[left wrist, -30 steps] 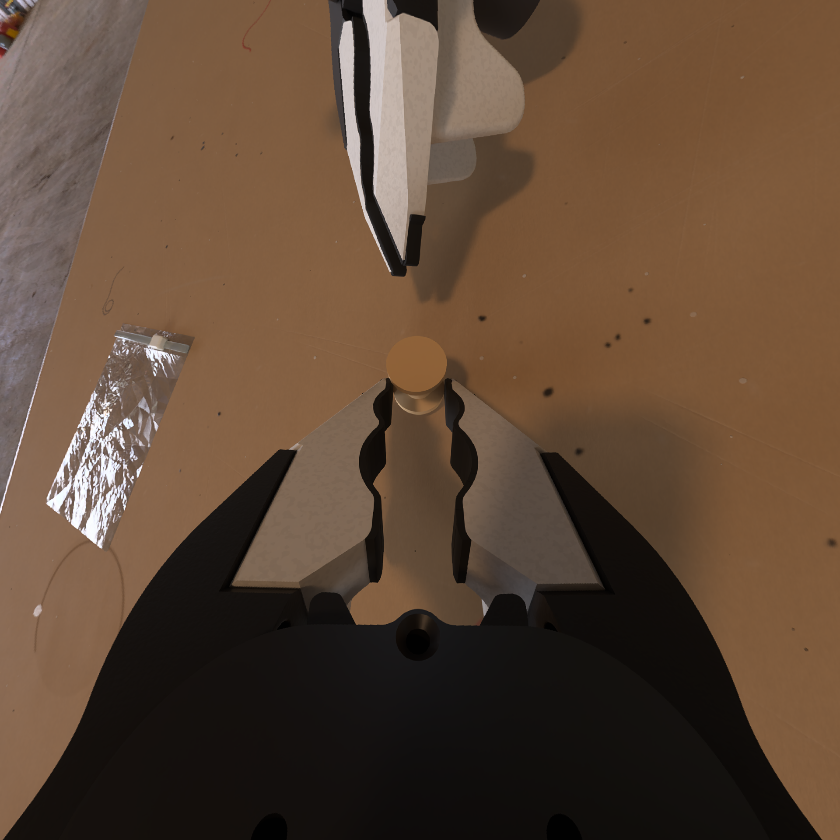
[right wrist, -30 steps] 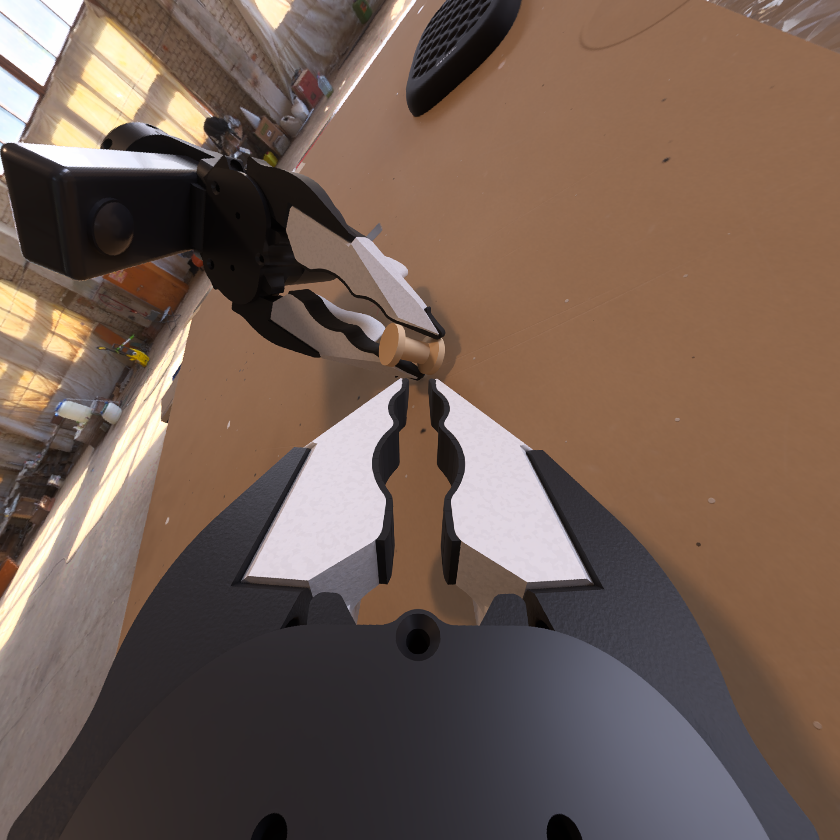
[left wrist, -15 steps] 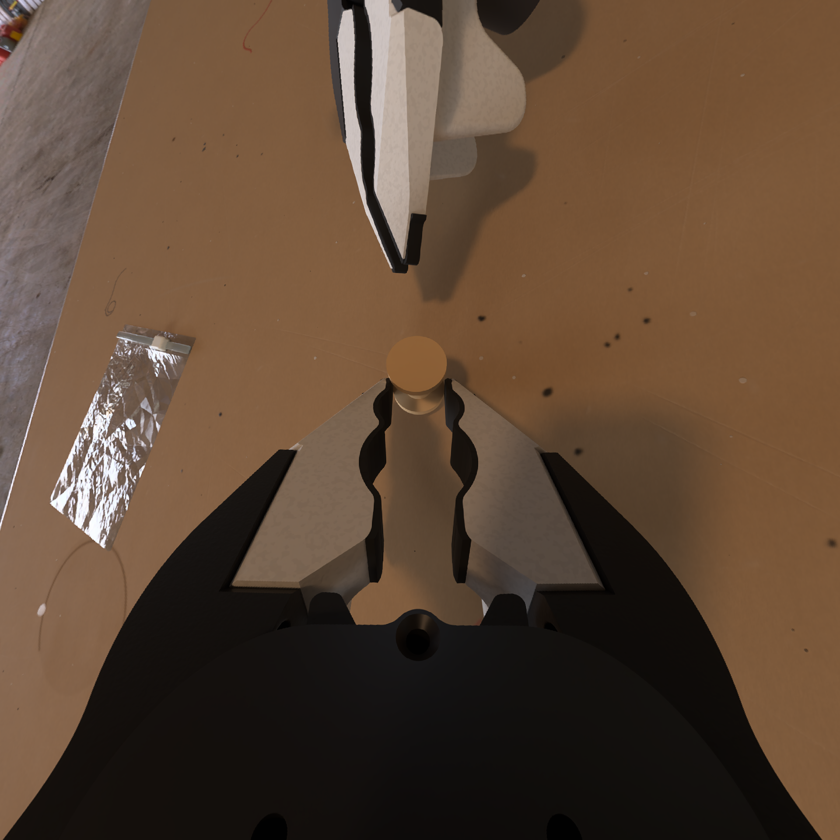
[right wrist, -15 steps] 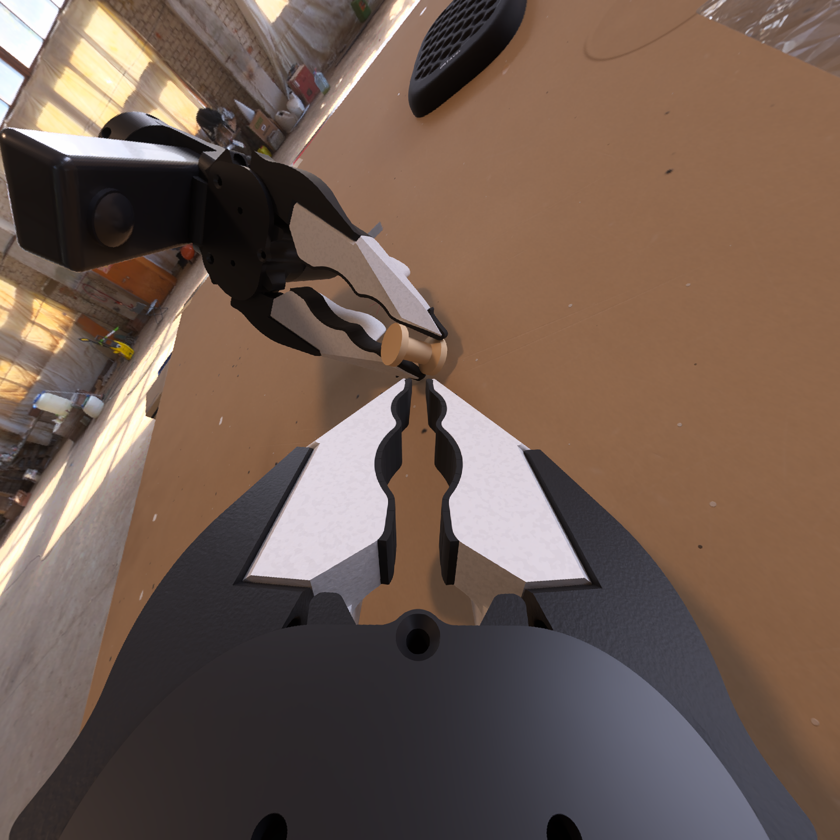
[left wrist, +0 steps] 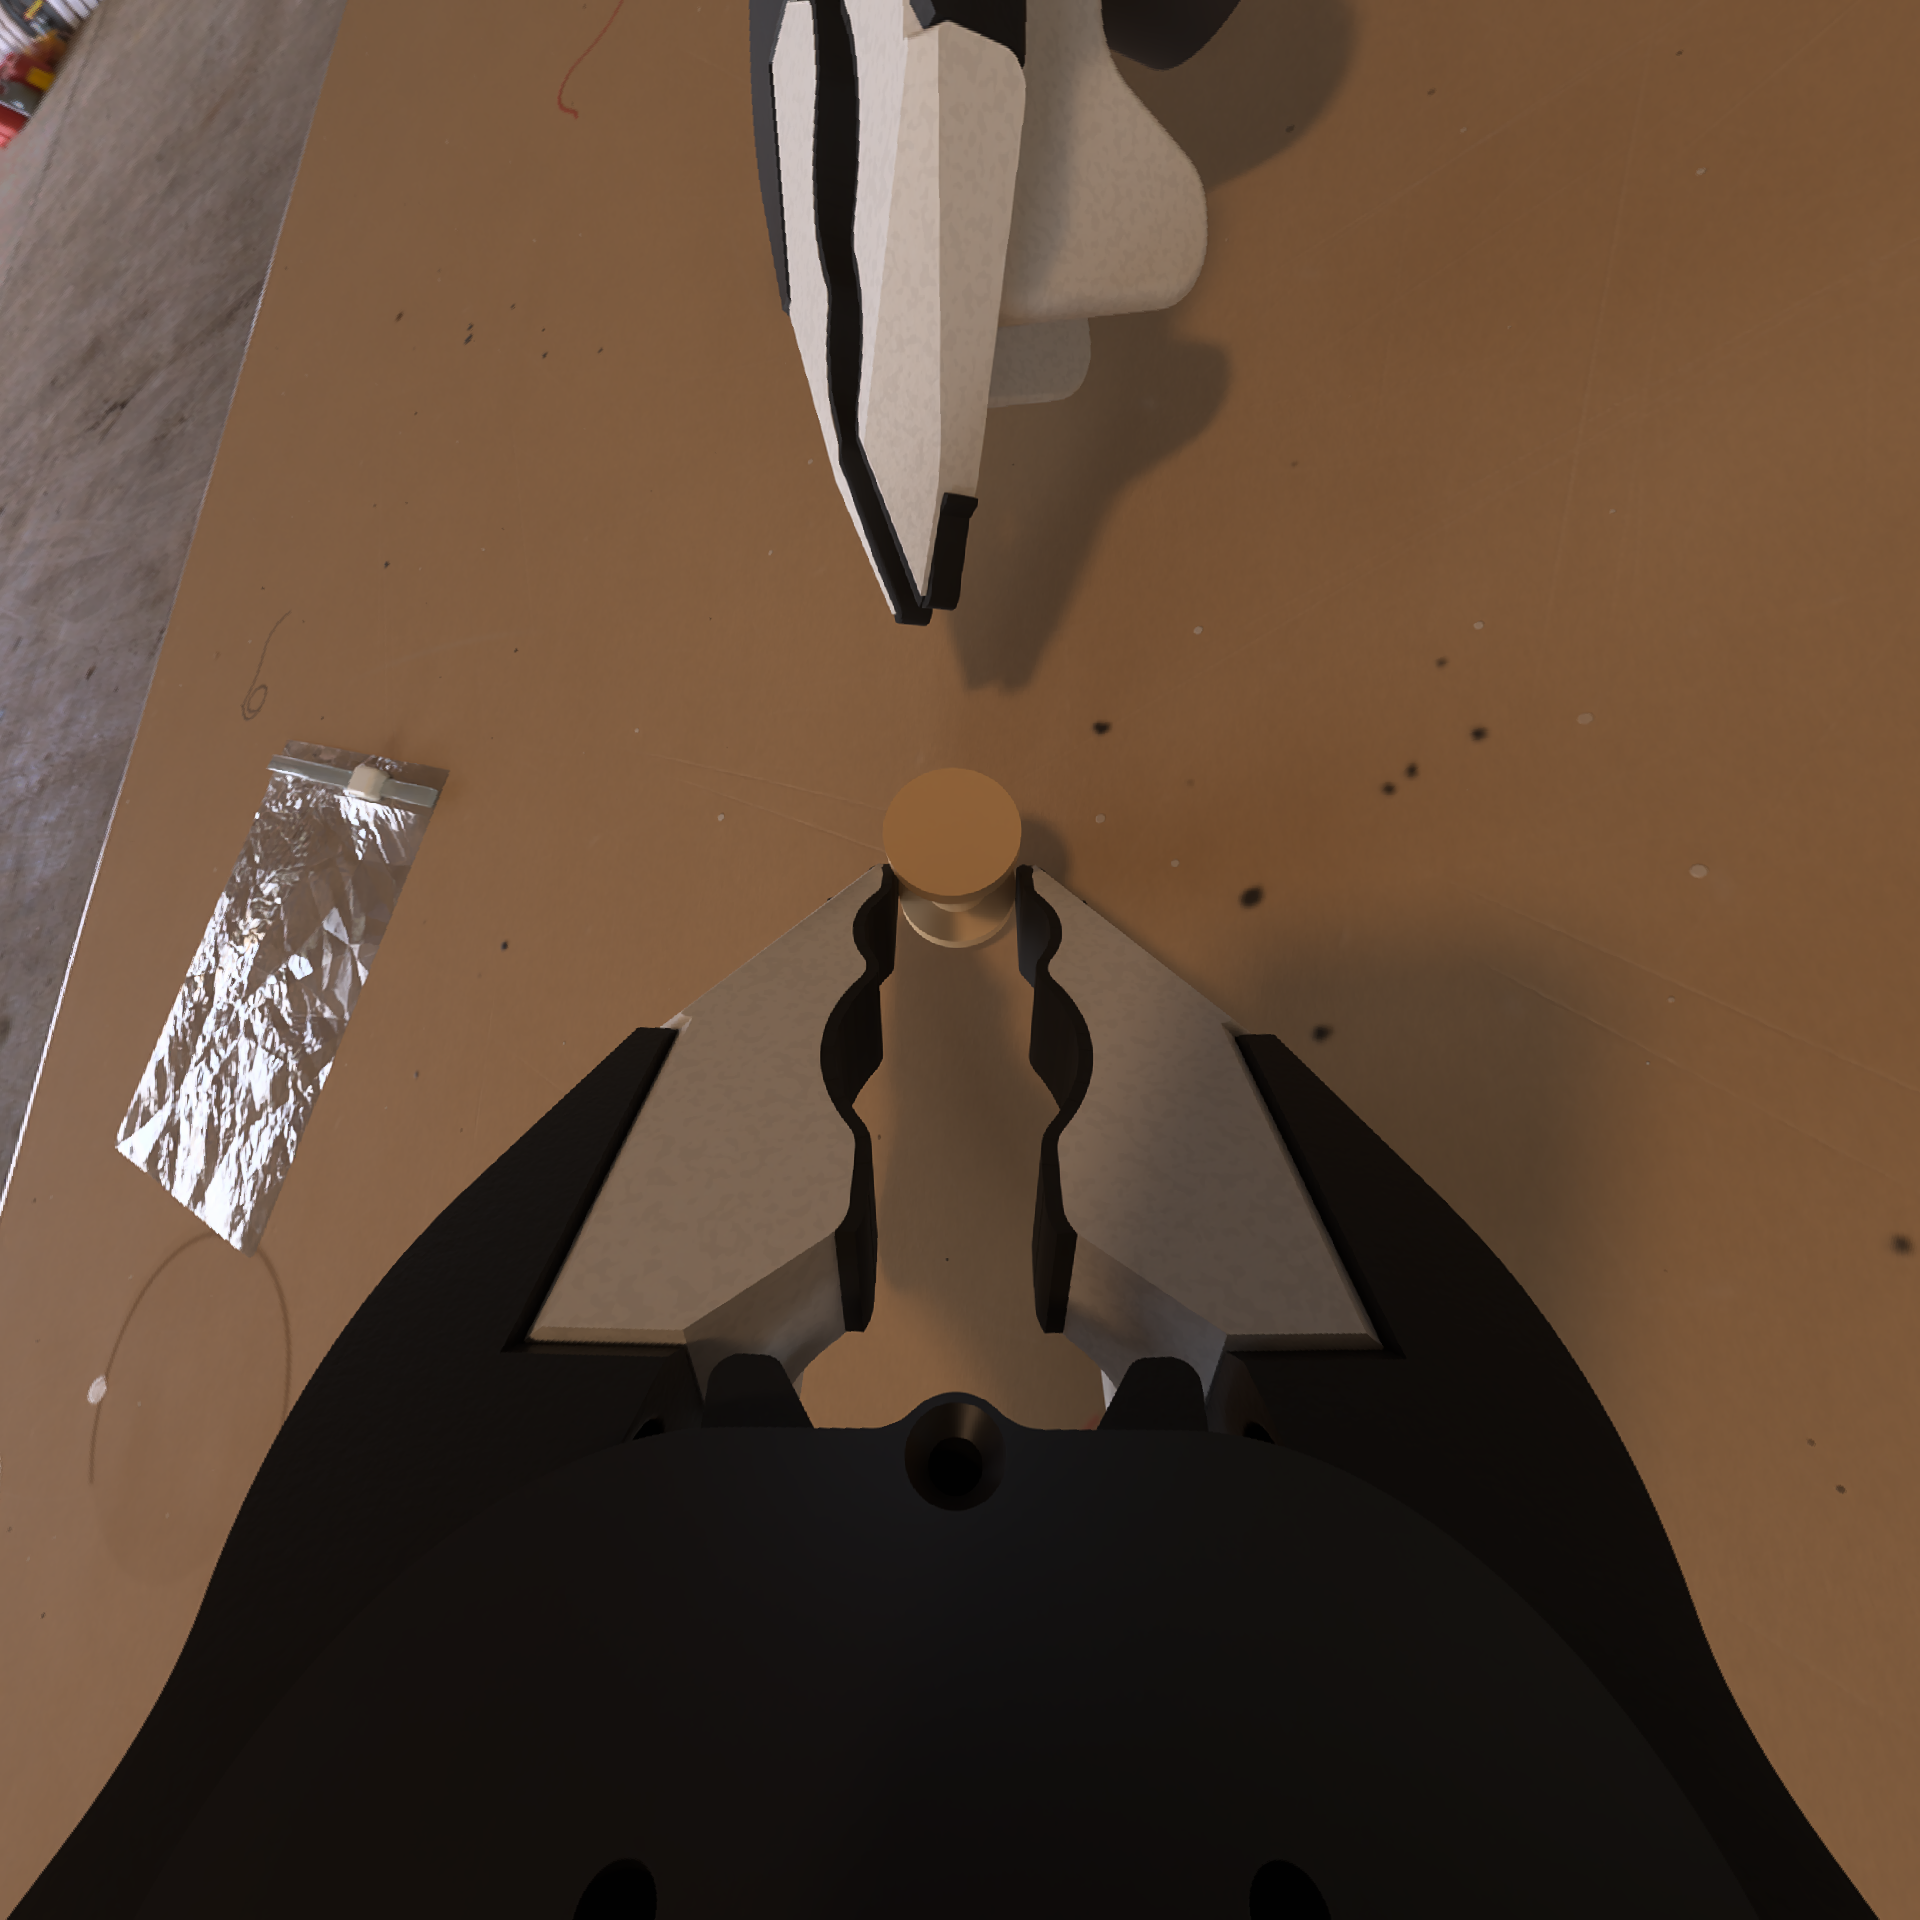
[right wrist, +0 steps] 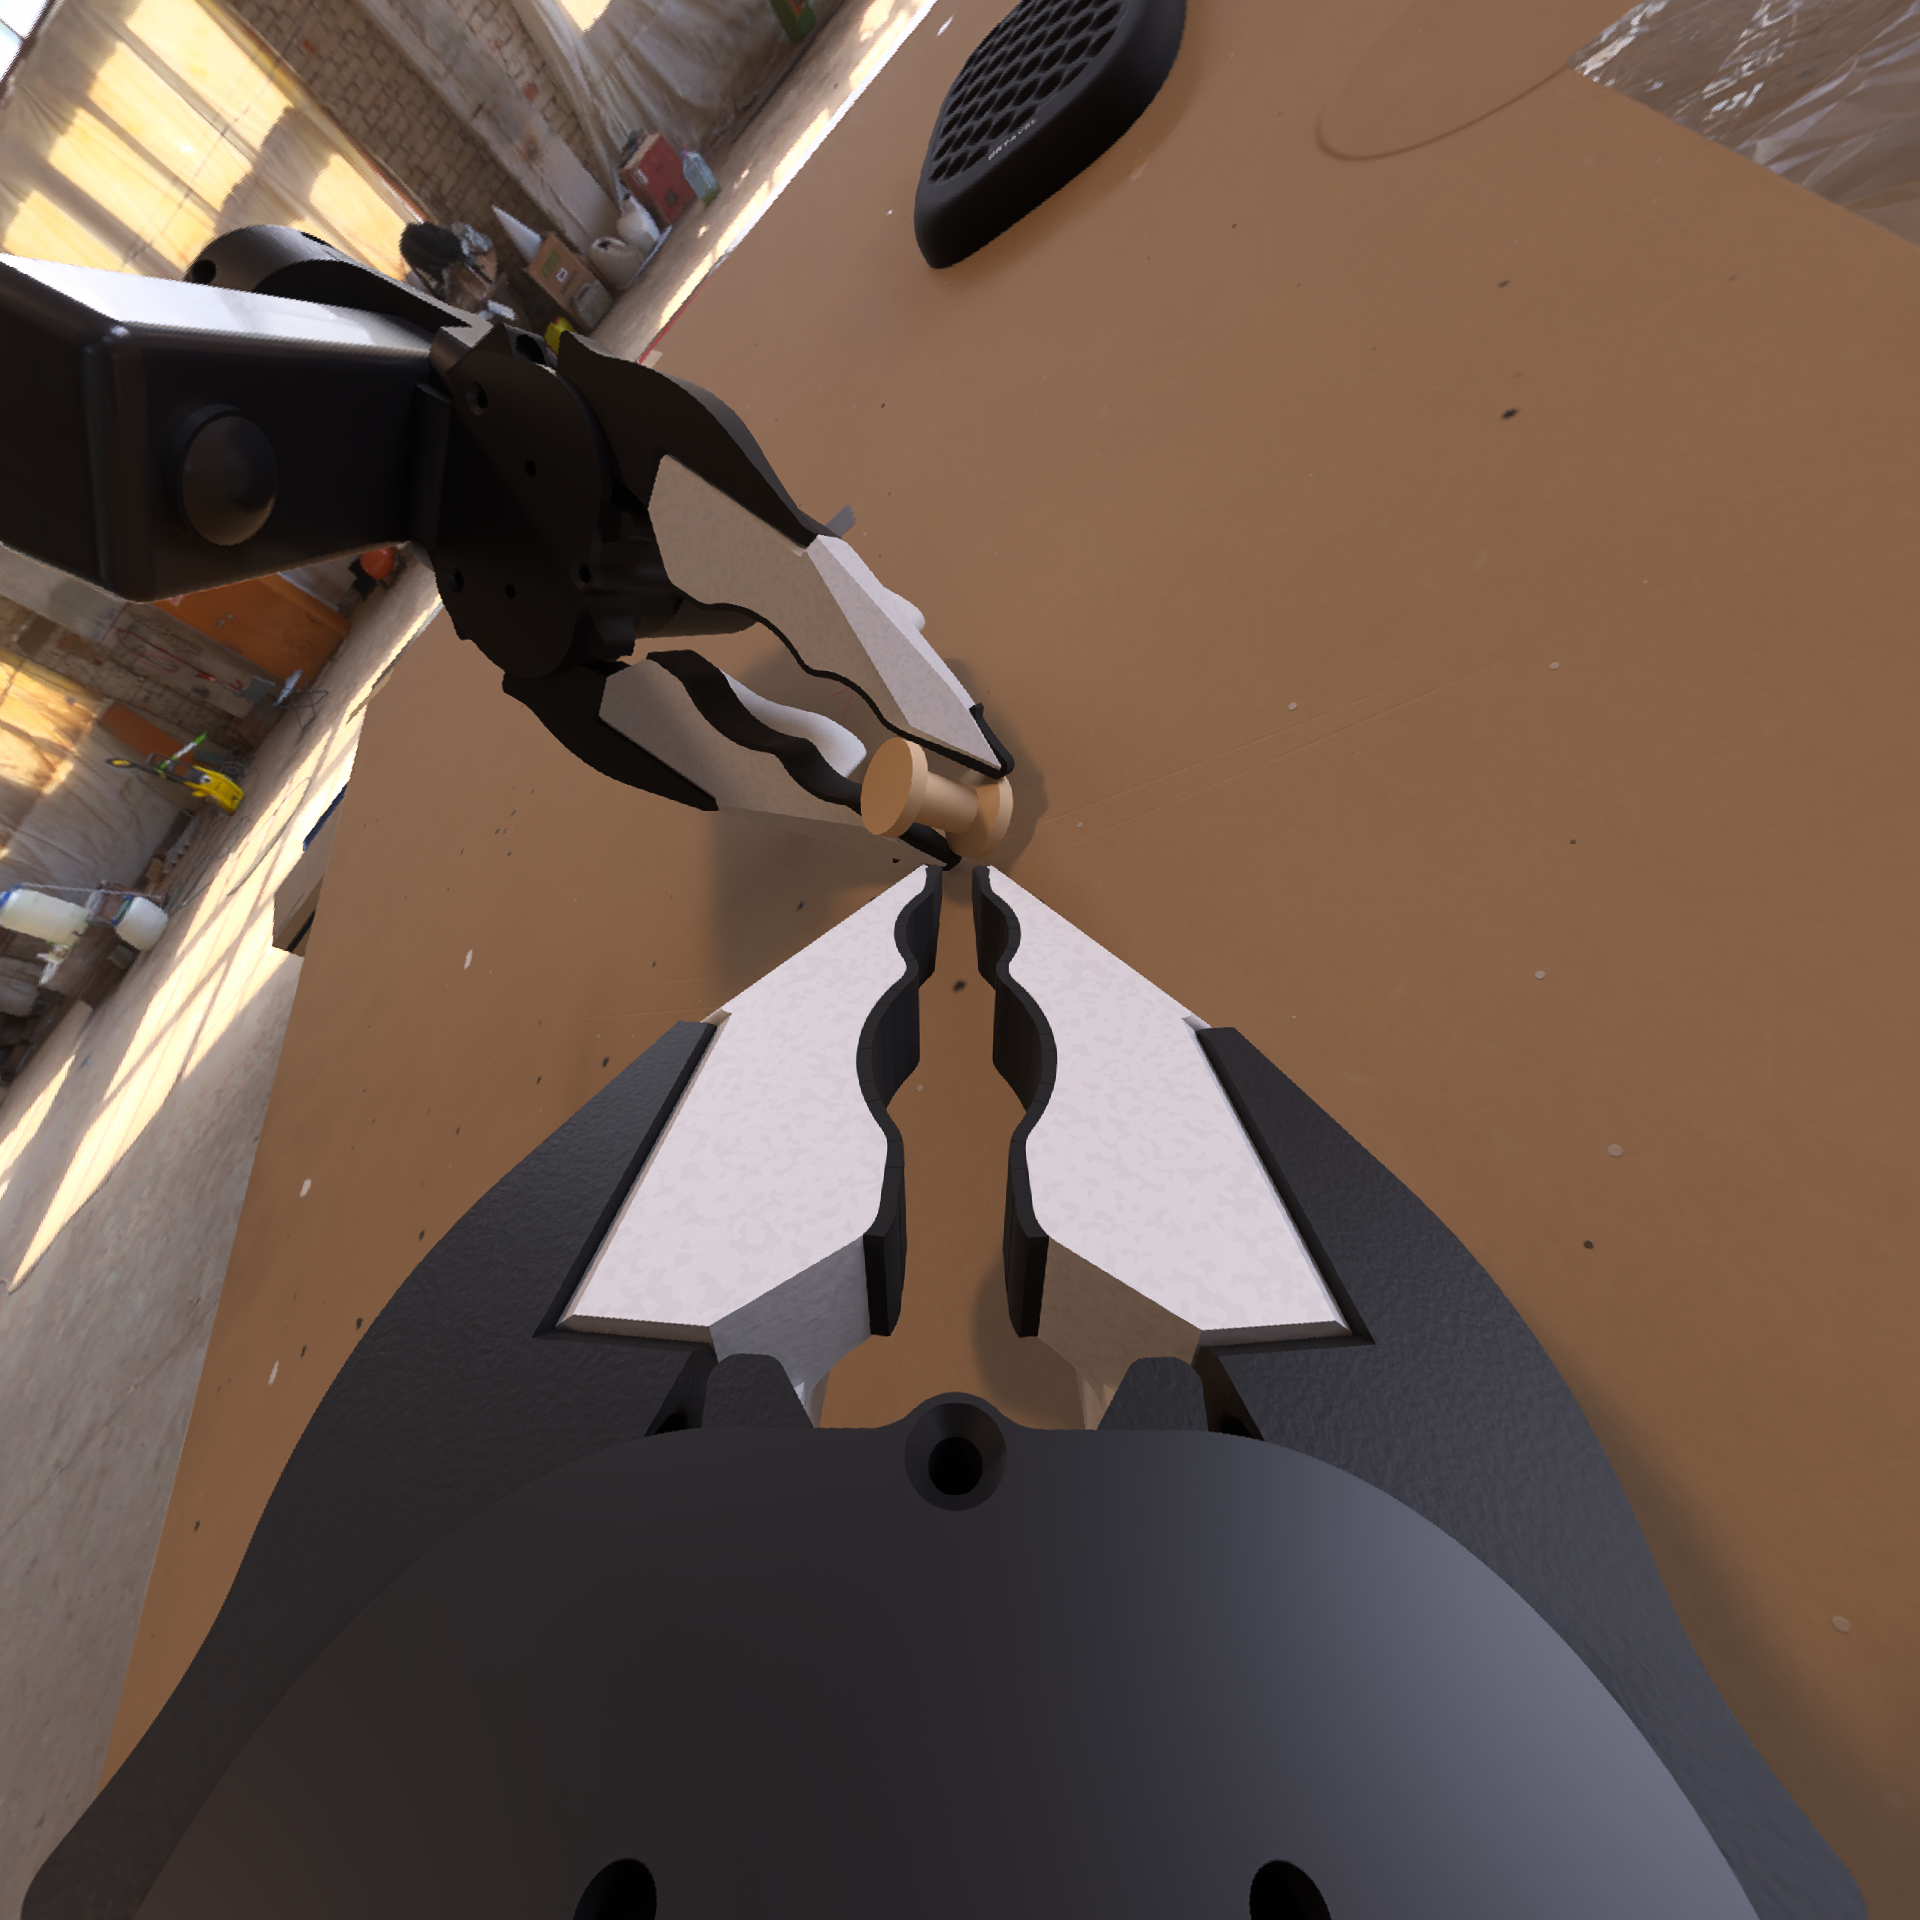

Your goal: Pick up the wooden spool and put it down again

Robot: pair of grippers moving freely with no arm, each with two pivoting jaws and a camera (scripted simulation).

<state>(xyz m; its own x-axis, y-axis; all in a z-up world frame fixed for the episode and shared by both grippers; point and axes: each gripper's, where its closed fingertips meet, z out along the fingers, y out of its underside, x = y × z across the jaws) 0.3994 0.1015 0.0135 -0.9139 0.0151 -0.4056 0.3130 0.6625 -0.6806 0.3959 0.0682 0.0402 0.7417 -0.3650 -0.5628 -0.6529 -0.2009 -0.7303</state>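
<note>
1. Almost nothing has changed for the left gripper [left wrist: 953, 871] in the last second: its view looks the same, with the wooden spool [left wrist: 951, 831] at the fingertips. Only the right gripper [right wrist: 953, 873] has narrowed its jaws a little, and its view has shifted slightly.
2. In the right wrist view, the left gripper's two fingertips sit on the thin waist of the wooden spool, one on each side, so it is clenched on it.
3. The spool stands upright with its lower disc on or just above the brown table [left wrist: 1558, 520]. I cannot tell if it is already lifted.
4. The right gripper holds nothing. Its jaws are nearly closed, with a thin gap, and its tips are just beside the spool.
5. A silver foil packet [left wrist: 270, 987] lies well apart at the left, and a black perforated object [right wrist: 1039, 114] lies far off.
6. I judge the step is the grasp, either before lifting or at setting down. If it is the lift, the next move calls for a straight rise, keeping clear of the right gripper.
</note>
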